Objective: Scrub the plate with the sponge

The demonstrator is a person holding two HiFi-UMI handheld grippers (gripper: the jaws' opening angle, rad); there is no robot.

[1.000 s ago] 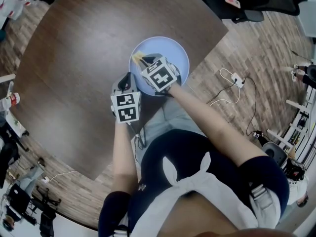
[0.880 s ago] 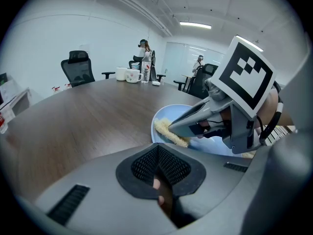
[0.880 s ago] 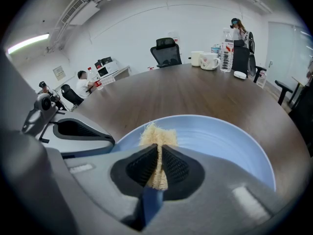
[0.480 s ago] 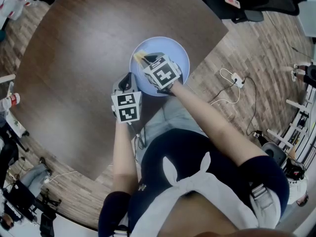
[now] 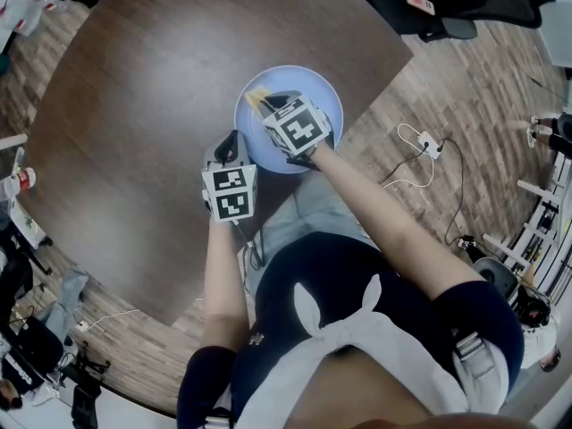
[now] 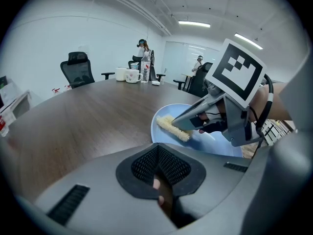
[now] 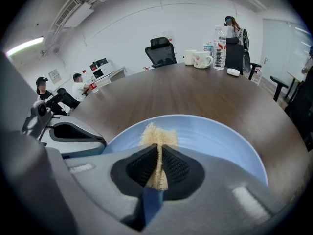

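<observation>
Dark worktop [image 5: 134, 105] under the plate [image 5: 313, 86] looks slick: right gripper [image 7: 158, 155], fingers clamped on the sponge [image 7: 157, 132], should scrub gently; left gripper [image 6: 159, 173] has fingers together, seemingly empty.

plate [image 5: 315, 88] light blue | sponge [image 7: 157, 135] pale yellow | table [image 5: 134, 105] dark brown woodgrain | right hand-held gripper [image 7: 159, 153] grey, its cube black-and-white squares | floor [image 5: 465, 105] grey-brown planks
</observation>
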